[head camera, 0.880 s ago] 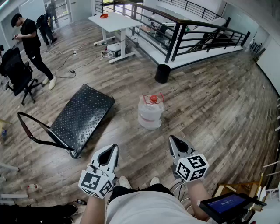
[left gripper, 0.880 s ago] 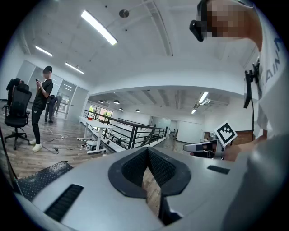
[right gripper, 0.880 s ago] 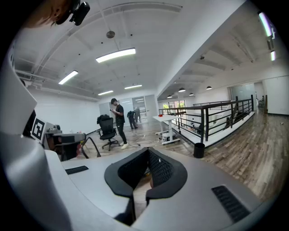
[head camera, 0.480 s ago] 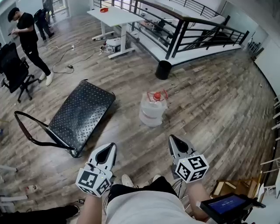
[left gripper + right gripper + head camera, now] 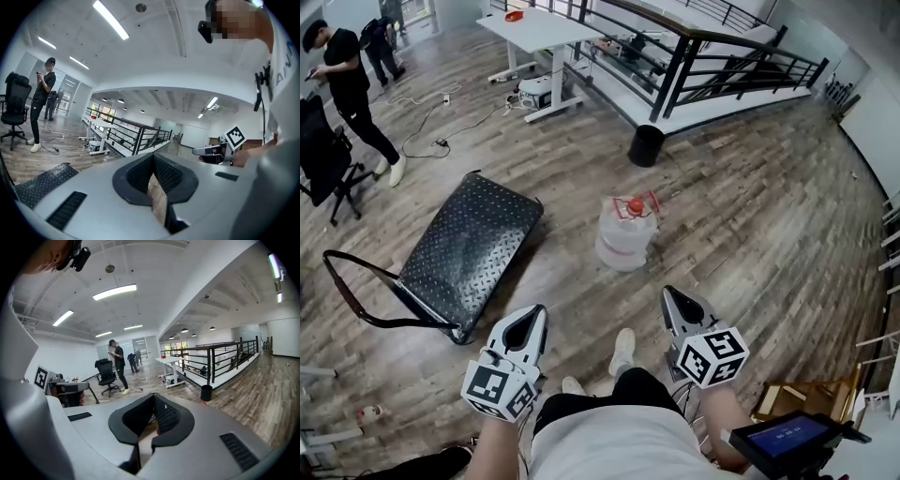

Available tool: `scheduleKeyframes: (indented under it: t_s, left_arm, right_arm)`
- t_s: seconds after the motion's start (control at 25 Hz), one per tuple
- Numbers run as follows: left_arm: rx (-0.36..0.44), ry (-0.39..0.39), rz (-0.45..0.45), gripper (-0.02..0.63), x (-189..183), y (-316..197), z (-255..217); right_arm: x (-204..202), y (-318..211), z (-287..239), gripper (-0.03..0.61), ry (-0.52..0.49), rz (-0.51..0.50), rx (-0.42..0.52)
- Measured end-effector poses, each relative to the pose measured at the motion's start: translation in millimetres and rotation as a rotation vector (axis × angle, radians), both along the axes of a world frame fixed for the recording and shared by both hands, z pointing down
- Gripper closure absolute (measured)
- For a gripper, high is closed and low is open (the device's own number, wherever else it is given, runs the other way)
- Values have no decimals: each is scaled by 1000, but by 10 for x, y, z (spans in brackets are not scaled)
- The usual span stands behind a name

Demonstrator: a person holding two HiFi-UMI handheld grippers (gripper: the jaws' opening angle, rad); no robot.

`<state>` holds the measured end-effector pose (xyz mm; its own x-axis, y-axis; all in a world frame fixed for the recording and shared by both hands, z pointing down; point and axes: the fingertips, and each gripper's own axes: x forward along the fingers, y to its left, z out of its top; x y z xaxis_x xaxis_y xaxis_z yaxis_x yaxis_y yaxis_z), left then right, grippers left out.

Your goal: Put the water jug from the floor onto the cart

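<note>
Water jug (image 5: 624, 239) on floor (image 5: 750, 225) beside cart (image 5: 469, 248), ahead of you. Your left gripper (image 5: 534, 315) and right gripper (image 5: 672, 296) both closed, empty. Jug seemingly full, hard to tell: weak grip drops it.

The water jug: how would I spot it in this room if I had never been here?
Find the black railing, then the round black bin at its foot. Just nearer the camera, the water jug stands on the wood floor, right of the flat black cart. It alone is clear plastic, with a red cap.
</note>
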<state>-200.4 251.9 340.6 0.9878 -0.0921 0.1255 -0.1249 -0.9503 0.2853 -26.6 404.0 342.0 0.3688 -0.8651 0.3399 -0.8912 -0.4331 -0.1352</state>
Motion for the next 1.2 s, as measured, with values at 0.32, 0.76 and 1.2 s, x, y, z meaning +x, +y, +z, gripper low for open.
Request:
scheduleKeyframes:
  t_s: [0.32,0.76,1.2]
  left_arm:
    - [4,-22,-30,614,576,-165,2]
    - [26,-46,-69,614,1724,-130,-202]
    - [22,-96,-36,614,2414,-192,-145]
  right_arm:
    - [594,-257,54,577,-19,-29,28]
    - [1766,-256,80,577,-62,-75,44]
    - [2401,-327,276,577,-109,-58,29]
